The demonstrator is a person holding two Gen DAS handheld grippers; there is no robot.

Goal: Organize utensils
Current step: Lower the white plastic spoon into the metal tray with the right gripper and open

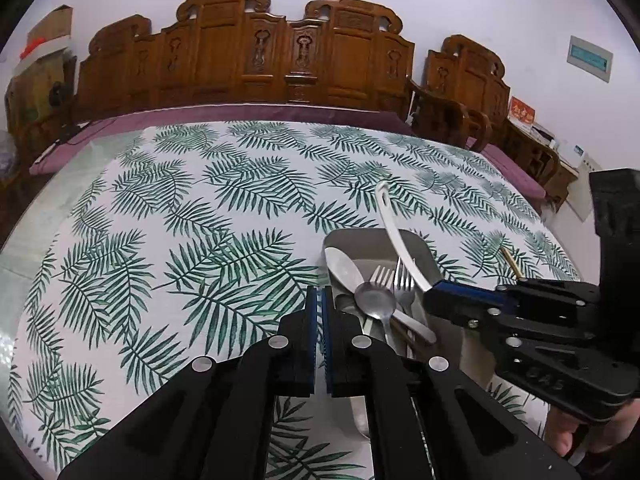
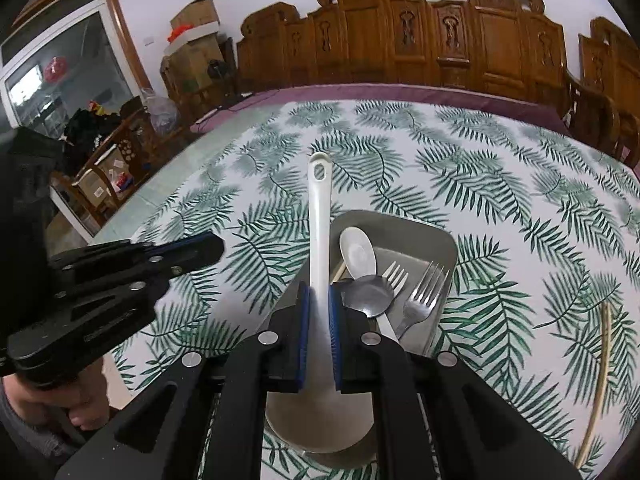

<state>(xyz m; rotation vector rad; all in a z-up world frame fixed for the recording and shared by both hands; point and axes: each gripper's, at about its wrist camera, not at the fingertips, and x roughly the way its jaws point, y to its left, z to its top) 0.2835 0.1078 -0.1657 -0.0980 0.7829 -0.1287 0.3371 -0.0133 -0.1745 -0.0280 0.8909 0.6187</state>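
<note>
Looking along your left gripper, you are keeping it clenched on nothing, its blue pads meeting just left of the metal tray, probably parked clear so the other hand can work. In the tray a small white spoon, a steel spoon and two forks are lying heaped and crossing. From the right, your right gripper is reaching in at the tray's right side, holding a long white ladle with its handle angling up and away.

Looking along the right gripper, you are grasping that ladle by the neck, bowl near you, handle pointing far over the leaf-print tablecloth; it looks like you are carrying it to the tray. A chopstick is lying loose at the right.
</note>
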